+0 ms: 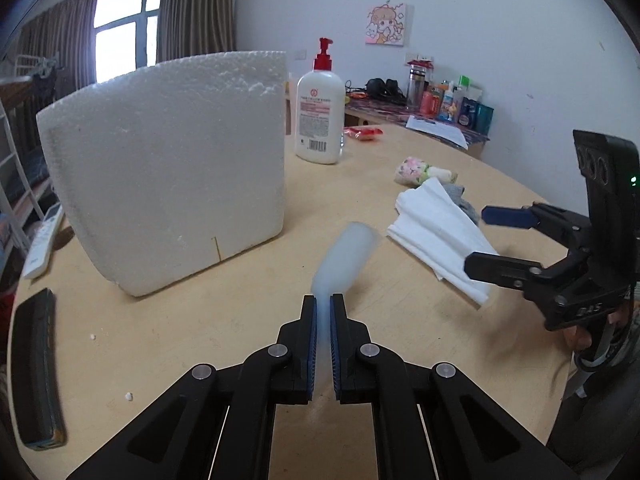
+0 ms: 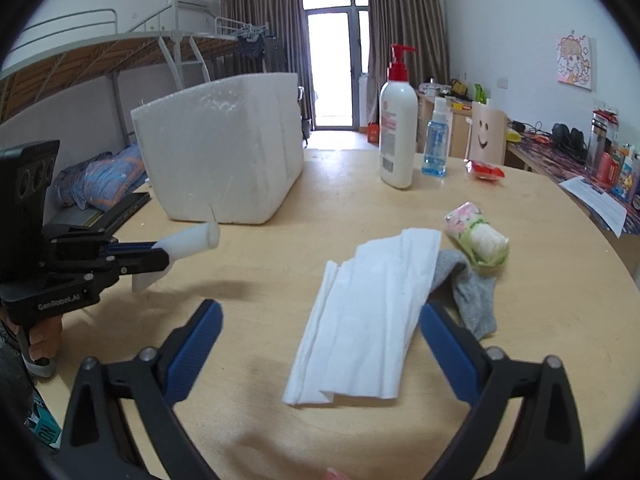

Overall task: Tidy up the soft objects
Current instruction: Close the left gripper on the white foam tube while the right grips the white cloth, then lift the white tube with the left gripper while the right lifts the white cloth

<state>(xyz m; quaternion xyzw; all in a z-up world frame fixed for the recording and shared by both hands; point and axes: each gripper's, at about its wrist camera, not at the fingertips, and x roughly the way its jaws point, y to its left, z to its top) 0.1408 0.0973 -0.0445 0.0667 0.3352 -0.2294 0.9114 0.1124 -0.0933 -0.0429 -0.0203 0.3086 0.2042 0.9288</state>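
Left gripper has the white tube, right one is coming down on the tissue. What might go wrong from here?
1. The left gripper pinches only the tail end of the white tube, so it may slip out.
2. The open right gripper straddles the folded tissue, which overlaps the grey sock; closing may grab both or unfold the tissue.

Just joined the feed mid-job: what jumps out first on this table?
The big white foam box dominates the far left of the table. The left gripper is shut on a pale squashy tube held above the table, while the right gripper stands open around the white folded cloth, a grey sock beside it.
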